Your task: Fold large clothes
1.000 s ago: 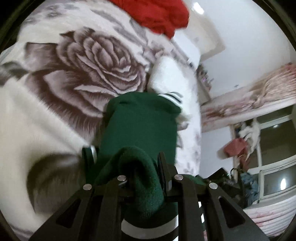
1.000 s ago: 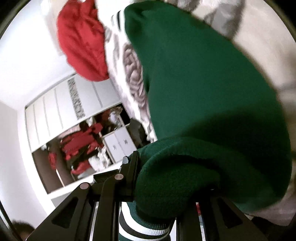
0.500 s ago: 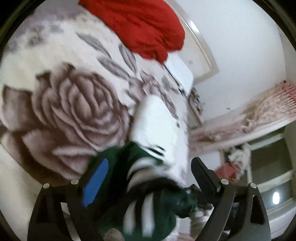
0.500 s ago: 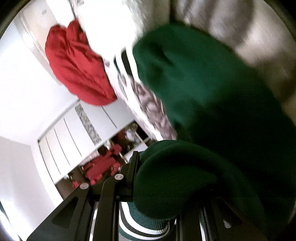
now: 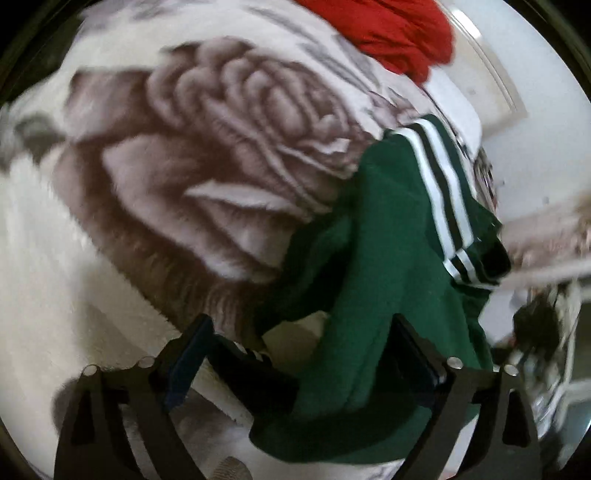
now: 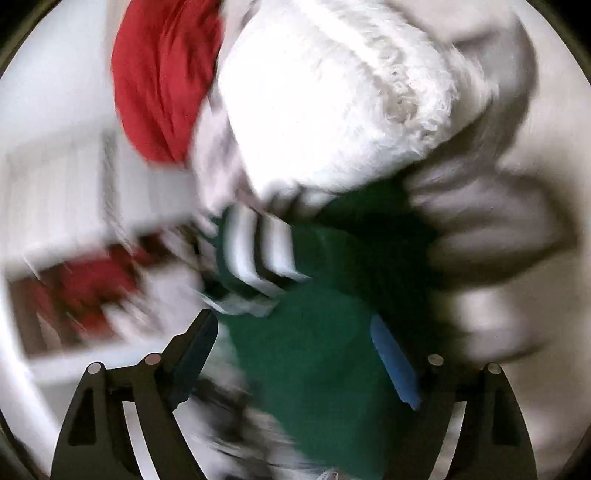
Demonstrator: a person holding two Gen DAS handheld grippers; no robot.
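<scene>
Presently the left gripper (image 5: 301, 349) stands with its jaws spread wide and nothing pinched; the green garment (image 5: 391, 266) lies loose between and ahead of the jaws, resting on the rose-patterned blanket (image 5: 207, 147). Its white-striped cuff (image 5: 443, 192) sits ahead and to the right of the jaws. A red cloth (image 5: 399, 33) lies far ahead, at the blanket's upper edge.

Likewise the right gripper (image 6: 295, 354) has its jaws wide apart, gripping nothing. Green fabric fills the gap between them, the striped band just ahead and to the left. A white fluffy item (image 6: 332, 96) lies further ahead. Motion blur obscures finer contact.
</scene>
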